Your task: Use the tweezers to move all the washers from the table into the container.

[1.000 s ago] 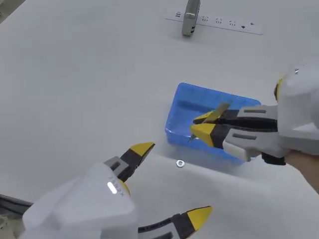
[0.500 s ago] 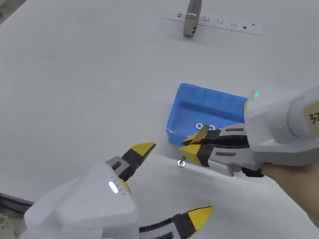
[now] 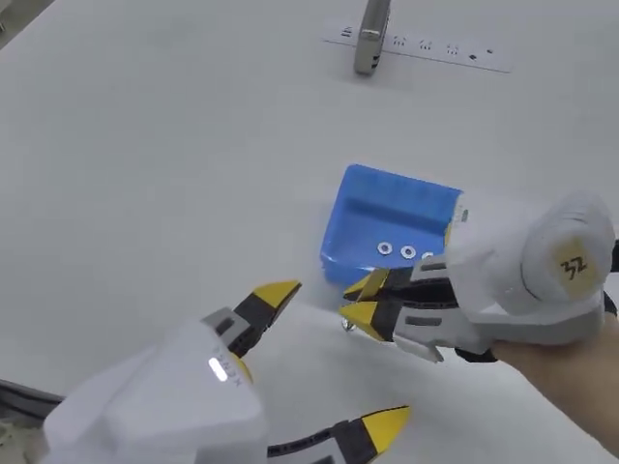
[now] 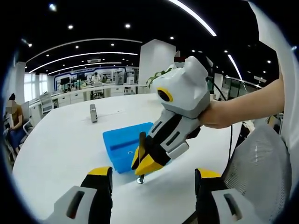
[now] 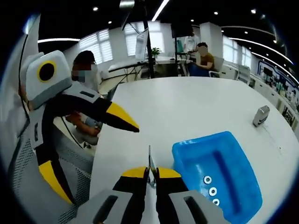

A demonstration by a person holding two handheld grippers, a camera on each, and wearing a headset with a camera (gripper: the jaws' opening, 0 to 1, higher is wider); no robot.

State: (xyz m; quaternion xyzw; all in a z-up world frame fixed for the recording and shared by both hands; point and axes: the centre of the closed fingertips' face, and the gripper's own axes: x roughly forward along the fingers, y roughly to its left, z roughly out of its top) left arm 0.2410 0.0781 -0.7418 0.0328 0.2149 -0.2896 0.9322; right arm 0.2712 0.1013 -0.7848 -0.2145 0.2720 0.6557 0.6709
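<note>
My right gripper (image 3: 360, 298) is shut on thin metal tweezers (image 5: 151, 164). It is tilted down at the table just in front of the blue container (image 3: 387, 208). The tweezer tips (image 4: 139, 178) touch or nearly touch a small washer (image 3: 347, 326) lying on the white table near the container's front wall. Three washers (image 3: 407, 252) lie in a row inside the container (image 5: 233, 186). My left gripper (image 3: 334, 358) stands open at the near left with nothing between its jaws, a short way from the washer. In the left gripper view the right gripper (image 4: 144, 161) hangs between my open jaws.
A white power strip (image 3: 426, 43) with a grey plug block (image 3: 370, 34) lies at the far edge of the white table (image 3: 145, 174). A mesh chair (image 4: 261, 172) stands beside the table. People sit at benches in the background.
My right gripper has moved with the tweezers from over the container to the left and down, to the washer on the table. The washers inside the container have come into sight. The left gripper has stayed put.
</note>
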